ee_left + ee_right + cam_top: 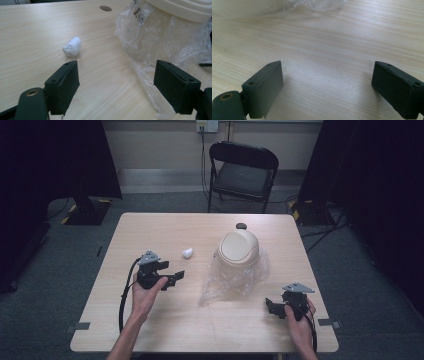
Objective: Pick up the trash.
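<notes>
A small beige bin with a domed lid [238, 249] stands on the wooden table [150, 235], wrapped below in a clear plastic bag [232, 280]. A little white crumpled wad [187, 253] lies to its left. My left gripper [172, 279] is held just above the table left of the bag, open, with nothing between its jaws. In the left gripper view the wad [72, 46] lies ahead left and the bag [155, 47] ahead right. My right gripper [270, 306] rests near the front right of the table, open and empty, the bag's edge [294, 6] far ahead.
A dark round hole or plug [241, 225] sits on the table behind the bin. A black folding chair [243, 172] stands beyond the far edge. Bare wood lies between the two grippers along the front.
</notes>
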